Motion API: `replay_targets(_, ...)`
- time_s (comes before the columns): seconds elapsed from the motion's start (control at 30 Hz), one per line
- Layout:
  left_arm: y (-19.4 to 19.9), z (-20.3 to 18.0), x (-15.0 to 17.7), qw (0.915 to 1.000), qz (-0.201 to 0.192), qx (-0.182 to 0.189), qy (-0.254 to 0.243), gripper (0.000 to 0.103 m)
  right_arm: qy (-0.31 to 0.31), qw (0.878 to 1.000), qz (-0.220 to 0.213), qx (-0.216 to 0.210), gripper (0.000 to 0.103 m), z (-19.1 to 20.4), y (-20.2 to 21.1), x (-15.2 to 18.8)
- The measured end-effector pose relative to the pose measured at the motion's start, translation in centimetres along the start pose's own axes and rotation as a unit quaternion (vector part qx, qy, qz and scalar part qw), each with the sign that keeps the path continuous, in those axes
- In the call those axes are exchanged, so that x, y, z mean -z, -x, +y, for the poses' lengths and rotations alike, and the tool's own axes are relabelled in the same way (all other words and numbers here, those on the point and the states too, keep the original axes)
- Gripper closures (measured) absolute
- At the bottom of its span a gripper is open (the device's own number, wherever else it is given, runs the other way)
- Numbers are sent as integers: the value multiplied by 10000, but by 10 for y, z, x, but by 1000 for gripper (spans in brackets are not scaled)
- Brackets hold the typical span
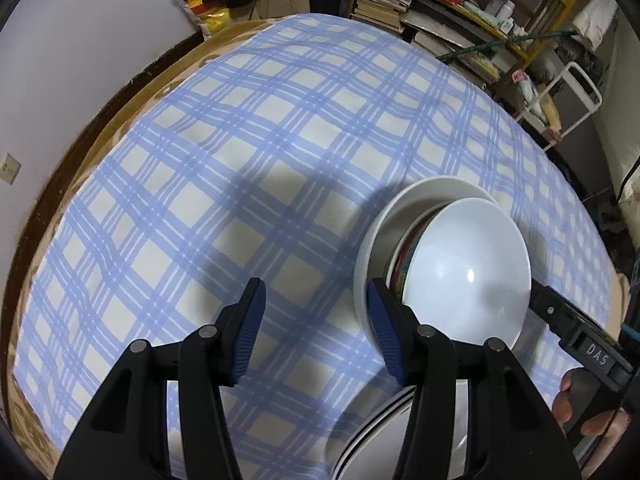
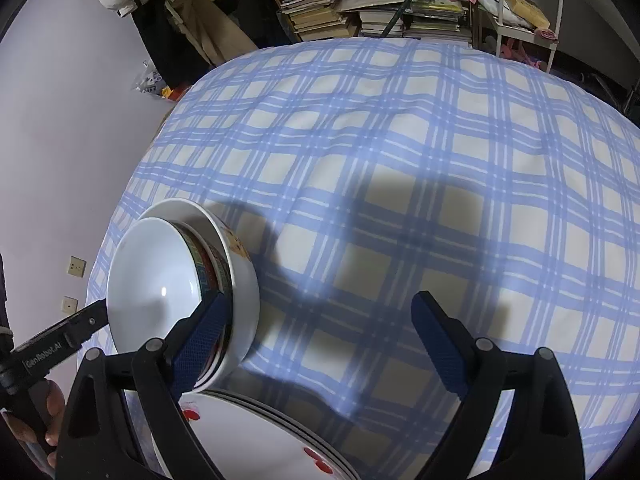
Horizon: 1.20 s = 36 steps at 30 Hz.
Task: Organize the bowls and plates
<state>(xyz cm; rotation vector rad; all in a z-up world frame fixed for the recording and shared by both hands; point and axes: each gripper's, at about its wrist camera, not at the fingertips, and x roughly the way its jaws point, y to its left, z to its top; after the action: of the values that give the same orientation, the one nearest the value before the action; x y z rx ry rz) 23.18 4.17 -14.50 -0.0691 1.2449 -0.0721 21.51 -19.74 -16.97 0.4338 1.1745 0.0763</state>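
Note:
A stack of nested bowls stands on the blue plaid cloth: a plain white bowl [image 1: 468, 276] on top, a coloured-band bowl [image 1: 404, 264] under it and a larger white bowl [image 1: 384, 236] at the bottom. The stack also shows in the right wrist view [image 2: 156, 280]. A stack of plates [image 2: 256, 436] with red marks lies in front of it, partly hidden by the grippers. My left gripper [image 1: 316, 332] is open, its right finger beside the bowls. My right gripper [image 2: 320, 344] is open, its left finger beside the bowls.
The plaid cloth [image 1: 256, 152] covers a round-looking table with a brown edge [image 1: 120, 96] at the left. Cluttered shelves with books [image 2: 360, 12] and a white cart [image 1: 568, 96] stand behind the table. A pale wall [image 2: 60, 120] is at the left.

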Motion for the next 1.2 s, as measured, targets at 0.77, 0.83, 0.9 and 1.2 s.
replay_targets(0.77,3,-11,1,9993,-42,305,-218,85,275,9975,219,-605,77,17,3,-4)
replay_targets(0.83,3,-12,2,9992,-51,290,-262,86,228,9971,234,-684,80,16,2,-3)
replay_targets(0.9,3,-14,2,9991,-61,285,-311,88,217,9972,240,-677,80,16,0,-2)
replay_targets(1.2,-2,-12,-2,9990,27,399,-197,94,412,9980,304,-361,80,29,-11,-2)
